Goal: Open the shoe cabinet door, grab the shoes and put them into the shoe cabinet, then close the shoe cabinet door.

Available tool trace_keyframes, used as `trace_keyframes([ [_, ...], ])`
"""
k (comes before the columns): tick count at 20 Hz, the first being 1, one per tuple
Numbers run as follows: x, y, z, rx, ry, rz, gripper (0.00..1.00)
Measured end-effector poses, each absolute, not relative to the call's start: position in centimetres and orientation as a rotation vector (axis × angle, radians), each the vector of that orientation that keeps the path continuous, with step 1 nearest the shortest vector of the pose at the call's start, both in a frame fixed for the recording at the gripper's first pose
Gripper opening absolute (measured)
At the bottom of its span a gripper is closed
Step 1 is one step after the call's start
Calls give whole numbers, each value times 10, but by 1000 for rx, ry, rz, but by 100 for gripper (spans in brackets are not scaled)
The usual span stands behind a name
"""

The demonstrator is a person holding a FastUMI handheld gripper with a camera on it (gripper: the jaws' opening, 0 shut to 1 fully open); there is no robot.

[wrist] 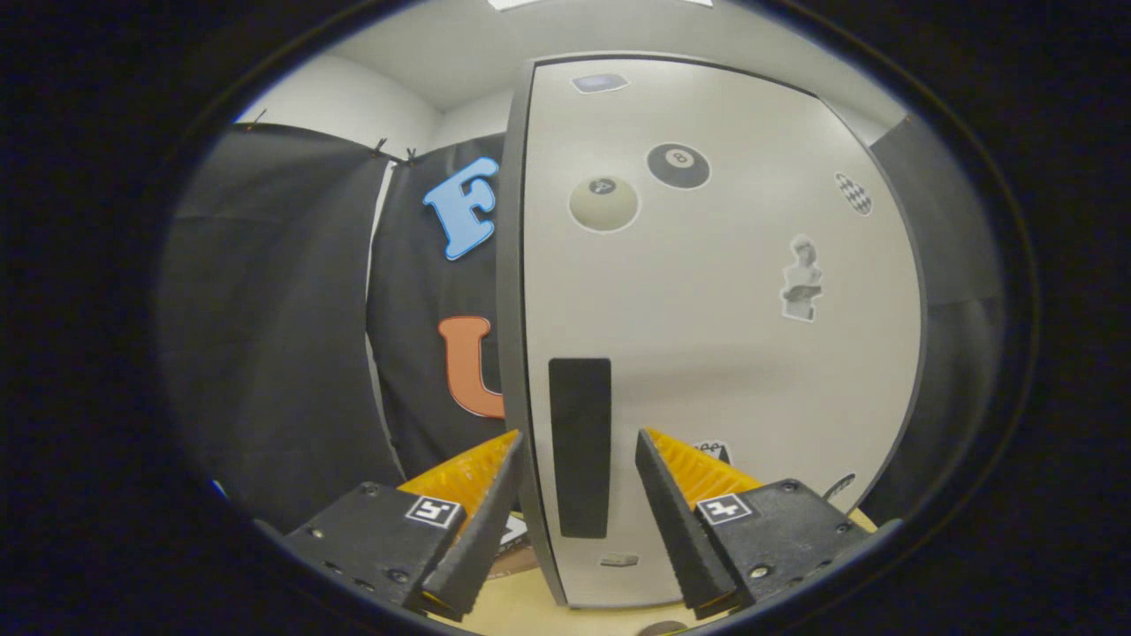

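The white shoe cabinet door stands upright just ahead of me, with several stickers on its face. A tall black handle runs vertically near its left edge. My gripper is open, and the handle and the door's left edge lie between its fingertips. The left finger is just outside the door's grey edge, and the right finger is in front of the door face, right of the handle. Neither finger presses on anything. I cannot tell whether the door is fully shut or slightly ajar.
Black cloth wall hangs to the left of the cabinet and more dark cloth to its right. A light wooden surface lies under the fingers at the cabinet's foot.
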State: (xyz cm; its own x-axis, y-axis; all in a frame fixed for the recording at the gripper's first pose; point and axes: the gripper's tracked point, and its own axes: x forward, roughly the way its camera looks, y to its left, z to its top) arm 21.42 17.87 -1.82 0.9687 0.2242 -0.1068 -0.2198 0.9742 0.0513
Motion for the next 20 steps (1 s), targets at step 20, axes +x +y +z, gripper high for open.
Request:
trace_keyframes([
  [20, 128, 154, -21, -11, 179, 452, 33],
])
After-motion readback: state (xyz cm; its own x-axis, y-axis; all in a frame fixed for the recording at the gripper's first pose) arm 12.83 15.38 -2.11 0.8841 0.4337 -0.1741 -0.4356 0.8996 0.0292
